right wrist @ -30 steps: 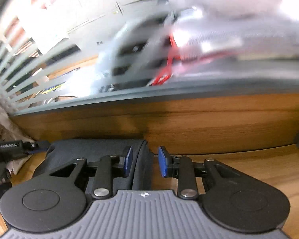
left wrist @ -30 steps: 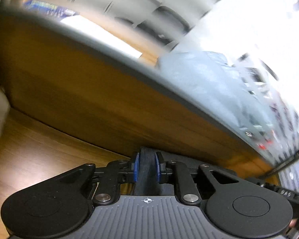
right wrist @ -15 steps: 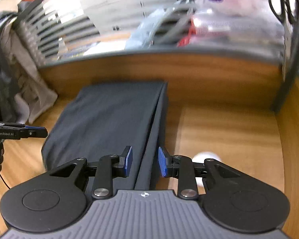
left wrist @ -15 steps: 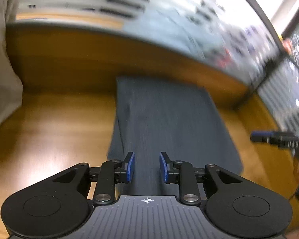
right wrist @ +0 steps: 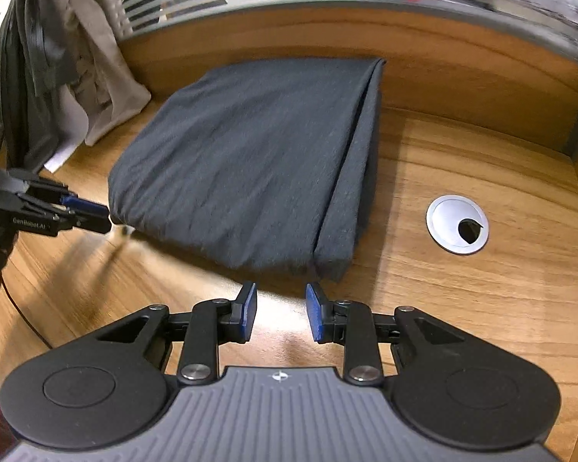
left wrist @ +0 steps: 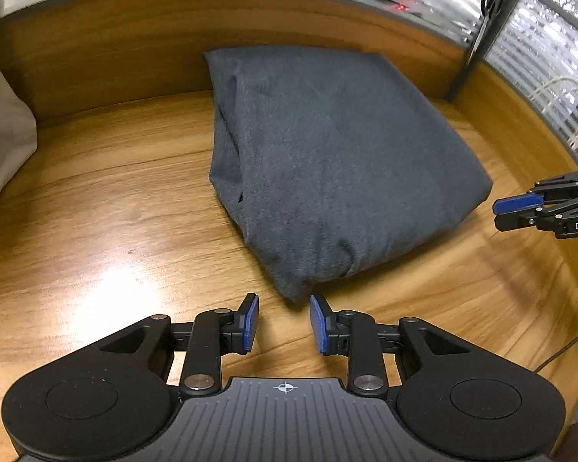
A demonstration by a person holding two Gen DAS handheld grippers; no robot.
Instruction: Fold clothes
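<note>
Both grippers (left wrist: 283,321) (right wrist: 277,312) part-open, empty

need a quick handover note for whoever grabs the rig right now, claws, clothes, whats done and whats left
Left claw: open, nothing between its blue pads, just short of the near left corner of the folded dark grey garment; its jaws have just been opening.
Right claw: open, empty, just short of the garment's near right corner.
The garment lies flat on the wooden desk, folded into a rectangle against the back panel, a narrow flap along its right edge.
Done: this garment looks folded and released.
Left: a pile of pale and dark unfolded clothes sits left of it, probably next.
</note>
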